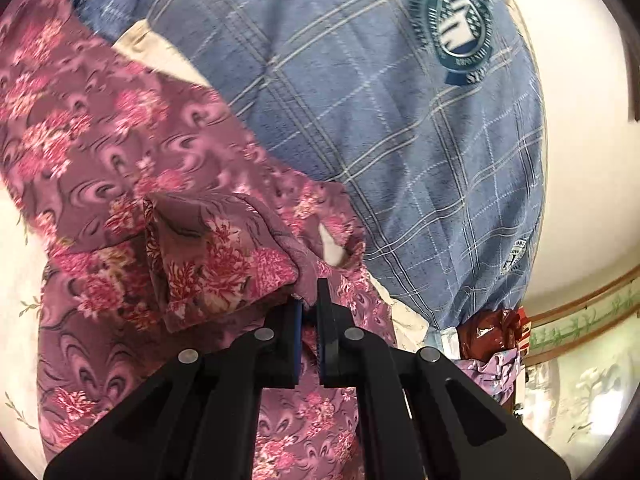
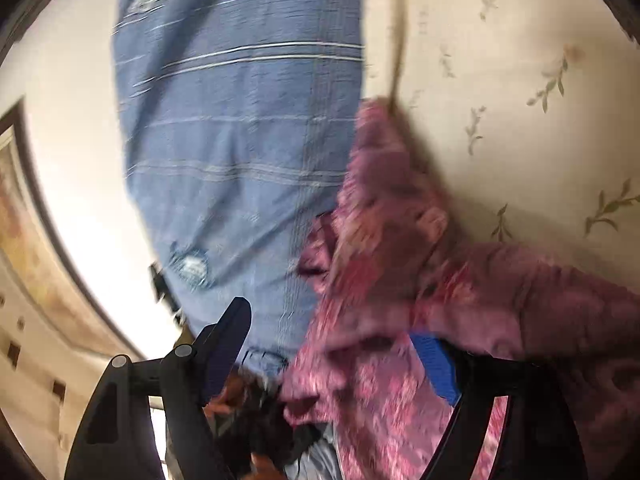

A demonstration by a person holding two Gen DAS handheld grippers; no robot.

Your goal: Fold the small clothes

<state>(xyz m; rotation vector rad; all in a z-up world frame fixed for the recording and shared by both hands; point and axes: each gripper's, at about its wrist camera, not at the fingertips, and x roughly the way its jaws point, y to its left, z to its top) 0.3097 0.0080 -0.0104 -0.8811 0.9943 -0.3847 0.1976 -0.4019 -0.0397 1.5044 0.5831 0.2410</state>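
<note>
Two garments fill both wrist views: a mauve floral garment (image 1: 120,152) near the cameras and a blue plaid garment (image 1: 380,140) farther off. Both lie on a cream sheet with a leaf print (image 2: 520,80); whether a bed or a tabletop carries it cannot be told.

Left wrist view, near to far:
- The left tongs (image 1: 310,312) are clenched on a gathered fold of the mauve floral garment, which bunches just ahead of the tips.
- More of the same garment spreads below and to the left of the tongs.
- A shiny brown wrapped object (image 1: 488,332) sits at the right, at the lower edge of the blue plaid garment.
- The blue plaid garment, bearing a round teal badge (image 1: 456,24), extends beyond and to the right. The mauve fabric overlaps its left edge.

Right wrist view, near to far (blurred):
- The right tongs (image 2: 332,344) stand released, jaws wide apart.
- The mauve floral garment lies between the jaws and drapes over the blue-padded right finger (image 2: 436,364). The pads do not press on it.
- The blue plaid garment lies beyond the left finger.
- The cream sheet lies past it at upper right.
</note>
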